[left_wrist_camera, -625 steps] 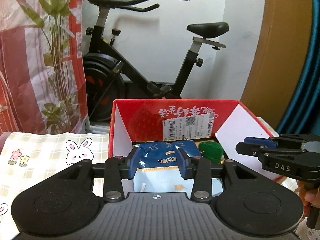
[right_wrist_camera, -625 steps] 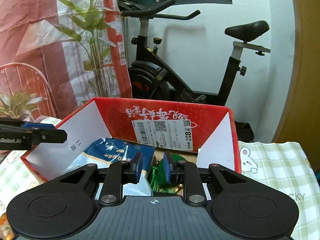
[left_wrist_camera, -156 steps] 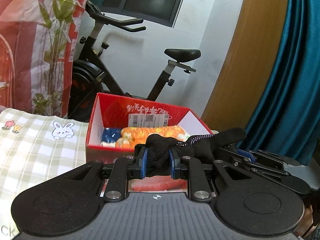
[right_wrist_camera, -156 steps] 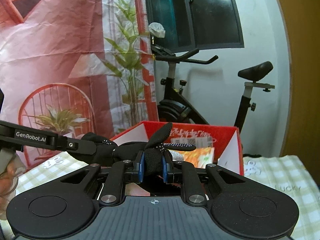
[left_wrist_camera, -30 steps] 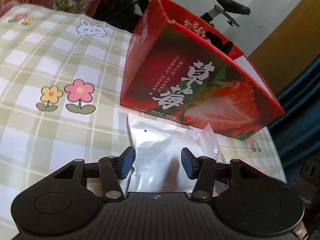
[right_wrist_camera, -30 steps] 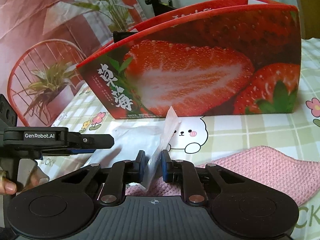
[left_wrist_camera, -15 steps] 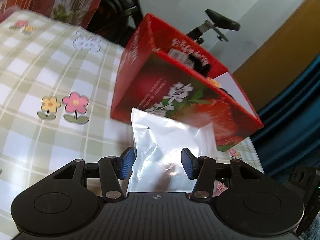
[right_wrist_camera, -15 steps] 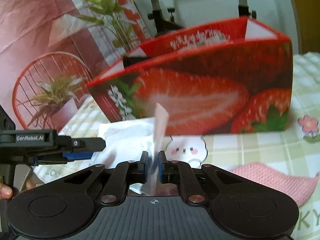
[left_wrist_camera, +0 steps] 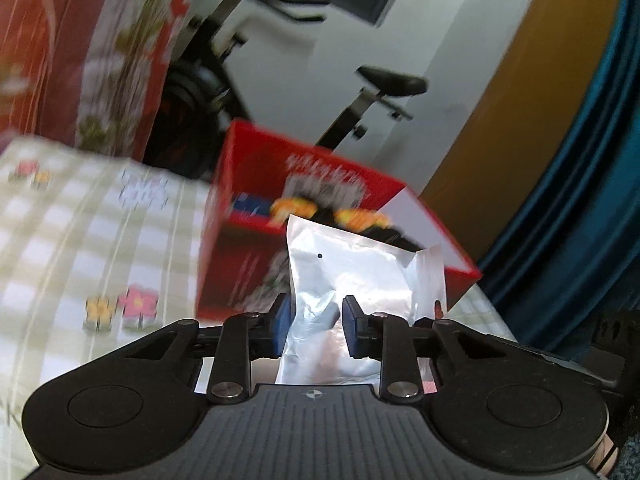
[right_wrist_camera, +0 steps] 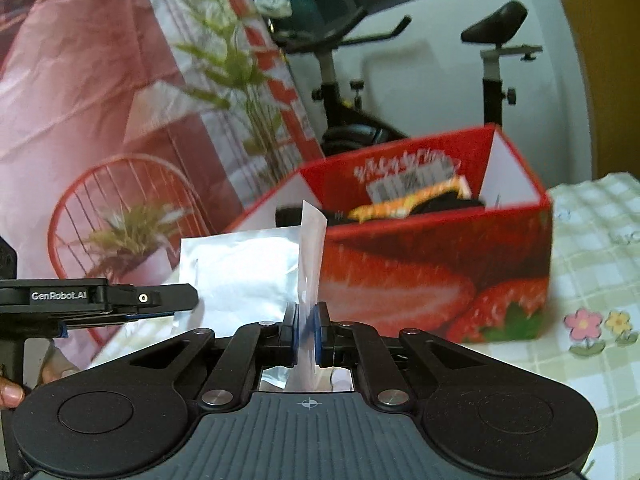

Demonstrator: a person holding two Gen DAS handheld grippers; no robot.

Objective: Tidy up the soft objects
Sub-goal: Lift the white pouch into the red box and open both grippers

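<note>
The right gripper is pinching one thin edge of the silvery pouch with its fingers nearly together, while the left gripper is closing its blue-padded fingers around the pouch's wider body, which is sitting between them. To do this step well, both hands should be carrying the pouch level over the near rim of the red strawberry box (it is standing near the far edge of the checked bench) before letting go. The pouch is looking slick, crinkled and flimsy, so it is likely to sag or slip, whereas the box is stiff glossy card, already holding dark fabric and an orange packet.
</note>
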